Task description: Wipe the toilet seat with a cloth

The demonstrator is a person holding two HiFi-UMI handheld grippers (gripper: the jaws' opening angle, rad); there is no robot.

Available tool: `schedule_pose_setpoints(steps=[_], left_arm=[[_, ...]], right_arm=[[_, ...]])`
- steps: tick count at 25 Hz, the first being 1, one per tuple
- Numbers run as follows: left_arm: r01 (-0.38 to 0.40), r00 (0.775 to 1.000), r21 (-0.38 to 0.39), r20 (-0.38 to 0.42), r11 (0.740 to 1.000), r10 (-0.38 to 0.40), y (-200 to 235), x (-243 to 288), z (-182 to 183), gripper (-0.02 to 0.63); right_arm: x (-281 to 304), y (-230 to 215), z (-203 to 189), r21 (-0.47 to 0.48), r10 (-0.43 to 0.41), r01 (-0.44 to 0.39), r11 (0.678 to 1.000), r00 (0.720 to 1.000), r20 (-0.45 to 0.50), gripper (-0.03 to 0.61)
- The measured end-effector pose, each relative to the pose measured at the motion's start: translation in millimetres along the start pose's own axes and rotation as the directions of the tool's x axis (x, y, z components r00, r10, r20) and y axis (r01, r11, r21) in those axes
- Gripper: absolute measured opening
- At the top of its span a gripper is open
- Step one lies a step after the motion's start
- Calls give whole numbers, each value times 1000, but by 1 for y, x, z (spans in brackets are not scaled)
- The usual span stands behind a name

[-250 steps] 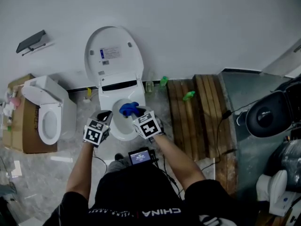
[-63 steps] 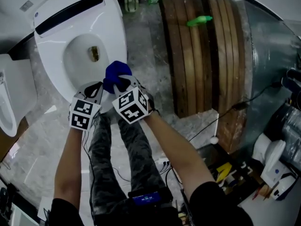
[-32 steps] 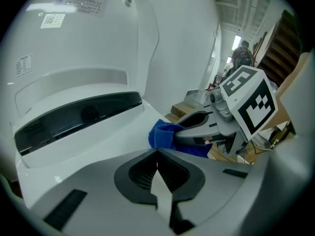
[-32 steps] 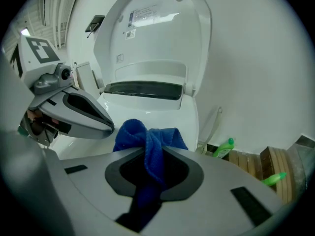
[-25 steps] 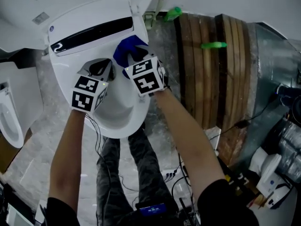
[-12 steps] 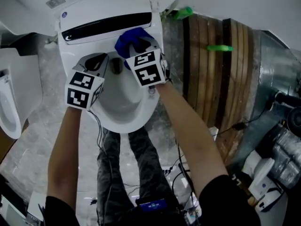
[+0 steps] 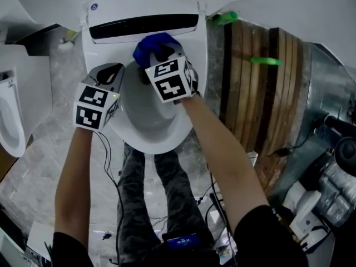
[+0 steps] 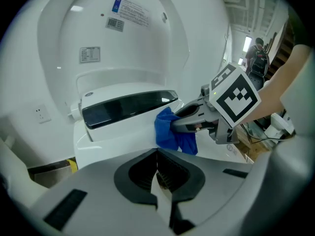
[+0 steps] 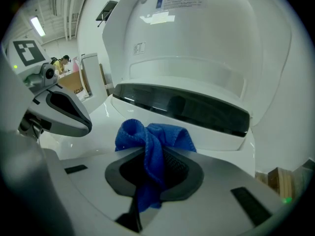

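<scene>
A blue cloth (image 7: 151, 43) is bunched in my right gripper (image 7: 159, 53), which is shut on it at the back of the white toilet seat (image 7: 199, 77), just below the black strip. In the right gripper view the cloth (image 9: 147, 134) hangs from between the jaws of the right gripper (image 9: 153, 178), with the raised lid (image 9: 197, 38) behind. My left gripper (image 7: 113, 74) hovers over the bowl's left side, shut and empty. From the left gripper view, the left gripper (image 8: 158, 181) points toward the cloth (image 8: 173, 132) and the right gripper (image 8: 192, 118).
A wooden slatted platform (image 7: 250, 93) lies right of the toilet, with green bottles (image 7: 225, 18) (image 7: 264, 60) on and beside it. A second white toilet (image 7: 11, 110) stands at the left. Cables (image 7: 214, 204) and the person's legs (image 7: 147, 182) are on the floor in front.
The right gripper has carried the cloth leftward along the back of the seat, from its right corner to about the middle. The left gripper has kept its place beside it.
</scene>
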State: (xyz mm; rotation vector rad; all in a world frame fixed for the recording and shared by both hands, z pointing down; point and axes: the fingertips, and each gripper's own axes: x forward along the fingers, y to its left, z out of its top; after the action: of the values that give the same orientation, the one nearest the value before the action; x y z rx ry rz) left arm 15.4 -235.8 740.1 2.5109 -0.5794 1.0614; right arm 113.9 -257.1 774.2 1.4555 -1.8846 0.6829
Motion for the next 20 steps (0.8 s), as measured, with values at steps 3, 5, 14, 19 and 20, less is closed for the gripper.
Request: schedule_pose_setpoints(steps=[3, 5, 14, 19, 20], left_arm=[[-4, 1000, -6, 6, 1000, 4, 5, -8, -6, 11], [-3, 1000, -6, -1, 1000, 3, 8, -13, -13, 12], [-3, 1000, -11, 4, 1000, 3, 16, -23, -23, 11], [-7, 1000, 4, 8, 1000, 7, 16, -30, -23, 12], [-8, 1000, 5, 6, 1000, 8, 15, -33, -24, 12]], right_arm=[[5, 15, 1, -12, 10, -10, 1000, 1000, -15, 61], [7, 21, 2, -10, 10, -10, 1000, 1000, -21, 61], [8, 27, 1, -4, -10, 10, 1000, 998, -67, 61], [-1, 32, -1, 45, -5, 7, 999, 998, -64, 61], [-5, 34, -2, 49, 0, 4, 999, 998, -65, 61]])
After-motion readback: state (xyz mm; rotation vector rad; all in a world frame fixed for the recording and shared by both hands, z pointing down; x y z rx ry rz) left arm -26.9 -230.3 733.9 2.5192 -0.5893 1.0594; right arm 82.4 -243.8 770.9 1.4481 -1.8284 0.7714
